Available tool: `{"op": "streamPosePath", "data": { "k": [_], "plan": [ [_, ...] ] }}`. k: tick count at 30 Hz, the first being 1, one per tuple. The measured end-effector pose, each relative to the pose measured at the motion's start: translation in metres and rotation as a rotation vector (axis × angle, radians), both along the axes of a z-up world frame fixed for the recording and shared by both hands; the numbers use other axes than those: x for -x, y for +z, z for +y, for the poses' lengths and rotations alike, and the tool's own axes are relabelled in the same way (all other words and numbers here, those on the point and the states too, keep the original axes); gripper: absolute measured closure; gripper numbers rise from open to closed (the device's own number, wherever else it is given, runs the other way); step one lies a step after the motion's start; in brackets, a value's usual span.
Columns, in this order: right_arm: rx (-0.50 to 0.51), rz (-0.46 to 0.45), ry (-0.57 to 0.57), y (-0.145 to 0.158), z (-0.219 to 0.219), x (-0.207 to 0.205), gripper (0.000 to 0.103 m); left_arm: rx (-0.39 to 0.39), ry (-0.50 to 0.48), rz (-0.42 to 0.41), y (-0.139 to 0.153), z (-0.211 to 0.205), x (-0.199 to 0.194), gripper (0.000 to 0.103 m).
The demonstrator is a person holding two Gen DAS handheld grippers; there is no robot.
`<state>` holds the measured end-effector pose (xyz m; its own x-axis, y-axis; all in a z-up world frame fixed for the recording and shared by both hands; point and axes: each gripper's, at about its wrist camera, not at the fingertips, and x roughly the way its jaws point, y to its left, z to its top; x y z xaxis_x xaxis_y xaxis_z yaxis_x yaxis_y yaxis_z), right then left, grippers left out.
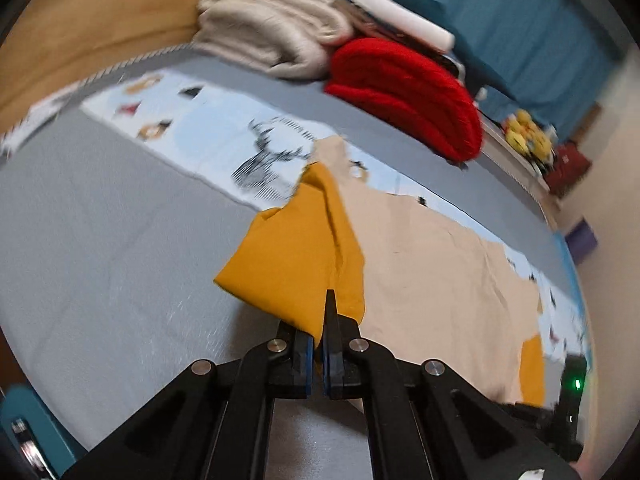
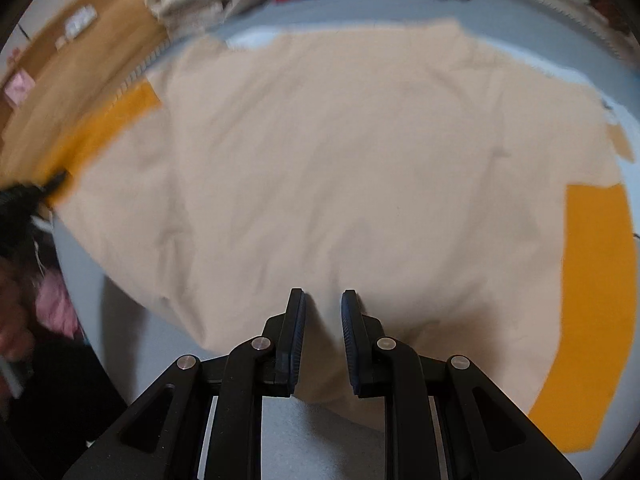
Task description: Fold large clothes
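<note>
A large beige garment [image 2: 340, 168] with mustard-yellow sleeves lies spread on the grey bed [image 1: 100, 240]. My left gripper [image 1: 322, 320] is shut on the left mustard sleeve [image 1: 296, 256] and holds it lifted and folded over the beige body [image 1: 432, 280]. It also shows at the left edge of the right wrist view [image 2: 56, 180]. My right gripper [image 2: 323, 300] is open and empty, just above the garment's near hem. The right mustard sleeve [image 2: 592, 300] lies flat at the right.
A folded cream sweater [image 1: 272, 28] and a folded red sweater [image 1: 408, 88] sit at the far side of the bed. A light blue printed cloth [image 1: 224, 140] lies under the garment. A wooden headboard [image 1: 92, 32] is at the back left.
</note>
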<state>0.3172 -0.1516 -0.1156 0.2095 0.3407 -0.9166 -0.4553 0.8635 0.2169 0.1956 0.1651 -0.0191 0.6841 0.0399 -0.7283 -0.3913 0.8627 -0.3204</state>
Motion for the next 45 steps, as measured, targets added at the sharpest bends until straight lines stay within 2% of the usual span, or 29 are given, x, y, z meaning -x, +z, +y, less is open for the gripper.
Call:
{"op": "streamPosePath", "data": {
  "k": [4, 9, 11, 13, 19, 22, 23, 26, 27, 29, 31, 34, 40, 45],
  "plan": [
    [-0.046, -0.017, -0.051, 0.013, -0.007, -0.006, 0.083, -0.022, -0.046, -0.041, 0.01, -0.016, -0.008, 0.101],
    [-0.084, -0.199, -0.135, 0.064, -0.063, 0.003, 0.08, -0.058, -0.154, -0.123, 0.035, -0.064, -0.019, 0.102],
    [-0.061, -0.292, -0.192, 0.086, -0.097, 0.006, 0.068, -0.079, -0.233, -0.16, 0.046, -0.098, -0.024, 0.102],
    [-0.066, -0.33, -0.257, 0.099, -0.128, 0.01, 0.062, -0.09, -0.307, -0.186, 0.055, -0.13, -0.028, 0.102],
    [-0.105, -0.322, -0.376, 0.128, -0.213, 0.014, 0.057, -0.099, -0.611, -0.238, 0.065, -0.245, -0.027, 0.102],
    [-0.132, -0.319, -0.395, 0.129, -0.233, 0.026, 0.055, -0.085, -0.809, -0.182, 0.051, -0.3, -0.027, 0.102],
    [-0.153, -0.308, -0.404, 0.128, -0.234, 0.028, 0.055, -0.075, -0.89, -0.128, 0.038, -0.32, -0.028, 0.102],
    [-0.22, -0.26, -0.427, 0.126, -0.247, 0.027, 0.054, -0.016, -0.996, 0.02, 0.011, -0.343, -0.033, 0.096],
    [-0.245, -0.23, -0.429, 0.124, -0.25, 0.026, 0.053, 0.022, -1.01, 0.087, 0.002, -0.345, -0.037, 0.089],
    [-0.283, -0.183, -0.432, 0.117, -0.252, 0.024, 0.052, 0.086, -0.987, 0.127, -0.003, -0.335, -0.042, 0.087],
    [-0.303, -0.147, -0.42, 0.11, -0.247, 0.021, 0.051, 0.105, -0.934, 0.099, 0.007, -0.319, -0.044, 0.077],
    [-0.293, -0.111, -0.366, 0.101, -0.226, 0.017, 0.051, 0.1, -0.88, 0.052, 0.022, -0.303, -0.041, 0.071],
    [-0.128, -0.04, -0.279, 0.07, -0.18, 0.011, 0.05, -0.01, -0.789, 0.028, 0.034, -0.28, -0.035, 0.071],
    [-0.011, 0.033, -0.309, 0.041, -0.168, 0.006, 0.05, -0.029, -0.768, 0.042, 0.032, -0.261, -0.033, 0.071]
  ]
}}
